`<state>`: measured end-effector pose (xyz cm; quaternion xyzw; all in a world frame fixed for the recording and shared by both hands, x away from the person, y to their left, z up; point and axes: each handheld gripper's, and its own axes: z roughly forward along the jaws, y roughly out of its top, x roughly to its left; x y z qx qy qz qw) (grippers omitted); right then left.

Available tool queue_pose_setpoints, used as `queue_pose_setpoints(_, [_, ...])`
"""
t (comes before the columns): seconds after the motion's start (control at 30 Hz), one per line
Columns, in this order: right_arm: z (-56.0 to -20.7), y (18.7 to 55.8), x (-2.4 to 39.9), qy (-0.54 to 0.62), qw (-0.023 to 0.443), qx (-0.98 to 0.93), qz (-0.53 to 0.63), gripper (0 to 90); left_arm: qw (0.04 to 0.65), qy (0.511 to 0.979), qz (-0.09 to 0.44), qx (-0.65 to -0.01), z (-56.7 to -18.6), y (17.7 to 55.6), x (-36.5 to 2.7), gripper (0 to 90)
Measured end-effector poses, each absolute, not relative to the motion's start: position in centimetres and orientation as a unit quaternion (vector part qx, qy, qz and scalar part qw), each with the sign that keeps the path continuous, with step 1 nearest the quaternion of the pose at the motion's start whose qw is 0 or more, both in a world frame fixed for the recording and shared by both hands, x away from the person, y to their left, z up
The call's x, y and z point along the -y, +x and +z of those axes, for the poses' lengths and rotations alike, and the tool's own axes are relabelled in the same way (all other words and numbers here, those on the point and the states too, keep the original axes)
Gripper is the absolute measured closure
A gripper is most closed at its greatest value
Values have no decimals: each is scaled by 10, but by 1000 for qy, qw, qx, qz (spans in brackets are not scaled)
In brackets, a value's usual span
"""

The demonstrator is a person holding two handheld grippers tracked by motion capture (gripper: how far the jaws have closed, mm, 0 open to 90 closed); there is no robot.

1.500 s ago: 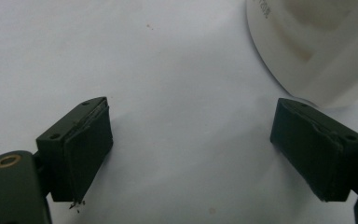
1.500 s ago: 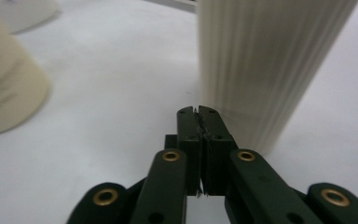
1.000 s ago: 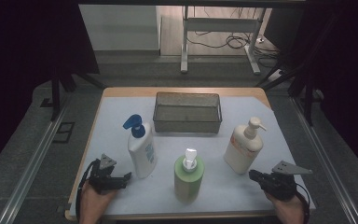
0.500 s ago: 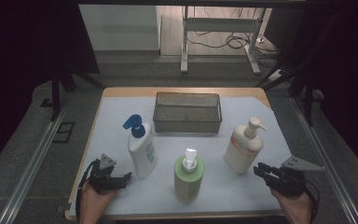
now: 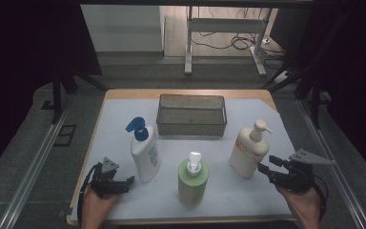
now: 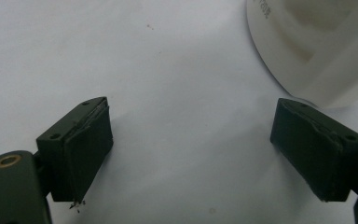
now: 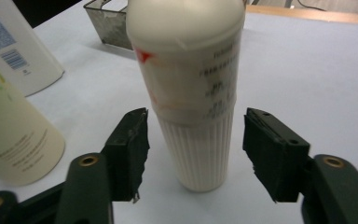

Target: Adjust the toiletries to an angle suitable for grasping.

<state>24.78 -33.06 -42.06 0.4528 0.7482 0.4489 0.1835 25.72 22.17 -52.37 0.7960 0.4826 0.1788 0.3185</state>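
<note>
Overhead, white table cover (image 5: 267, 191), dark surrounding room.

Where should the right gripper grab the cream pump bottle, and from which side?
Grip the cream pump bottle on its ribbed lower body, coming level from the near right side where the right gripper already faces it. It stands upright, the body fits between the open jaws, and the pump head looks too narrow to hold steadily.

The high view is dim and grainy, its left and right sides nearly black, while the desk (image 5: 124, 119) is evenly lit from above. Shadows under the bottles are soft. Both gripper views are brighter; the nearest surfaces are out of focus, without glare.
</note>
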Motion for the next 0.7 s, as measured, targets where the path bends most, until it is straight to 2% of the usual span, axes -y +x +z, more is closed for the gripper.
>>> queue_pose_setpoints(0.33, [-415,262,313,440,200,-750,450,295,318,796,179,-483,-524,257,-222,125])
queue_pose_setpoints(0.7, [-417,285,295,430,224,-759,434,279,319,796,178,-483,-524,257,-222,125])
